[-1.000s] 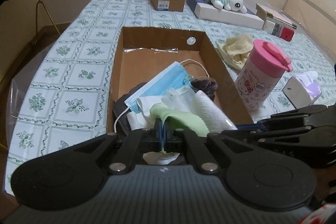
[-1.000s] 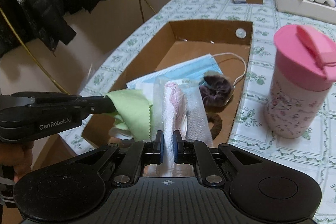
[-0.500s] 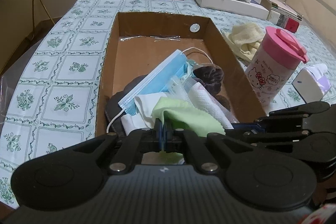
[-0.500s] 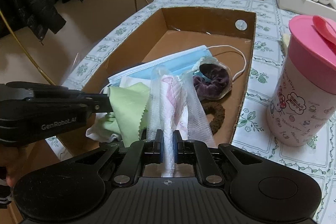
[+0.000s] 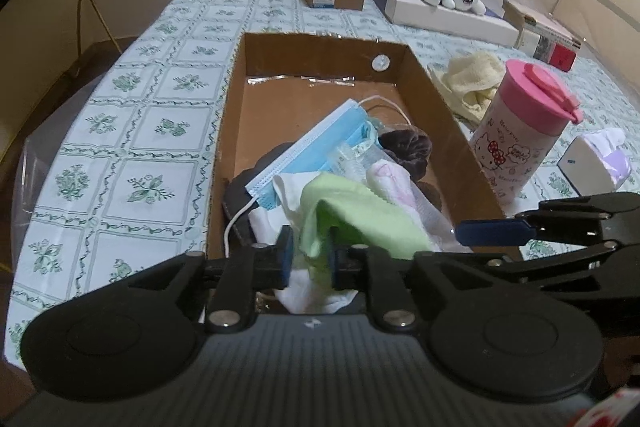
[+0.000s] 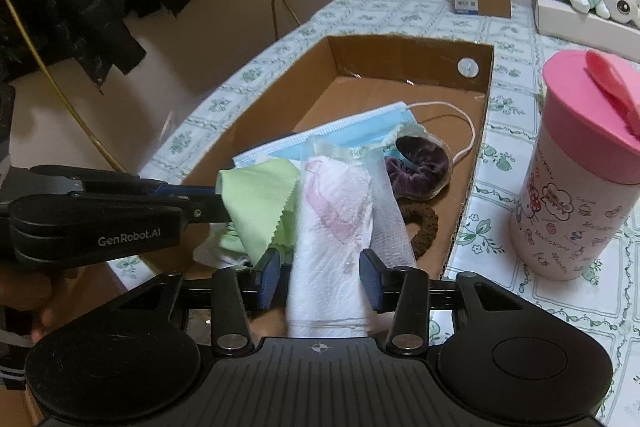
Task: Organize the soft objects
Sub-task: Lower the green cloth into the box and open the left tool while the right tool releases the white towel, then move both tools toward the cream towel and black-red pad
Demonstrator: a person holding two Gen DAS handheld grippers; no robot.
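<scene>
Green cloth (image 5: 360,215), left hand-held gripper (image 5: 310,259) opening

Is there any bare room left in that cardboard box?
Yes: the far half of the cardboard box floor is bare, between its far wall and the blue mask. The near end is crowded with cloths, scrunchies and both grippers.

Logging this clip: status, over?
Both hand-held grippers, left and right, opening. Green cloth and bagged towel between the jaws, over the box. Nothing in the way.
</scene>
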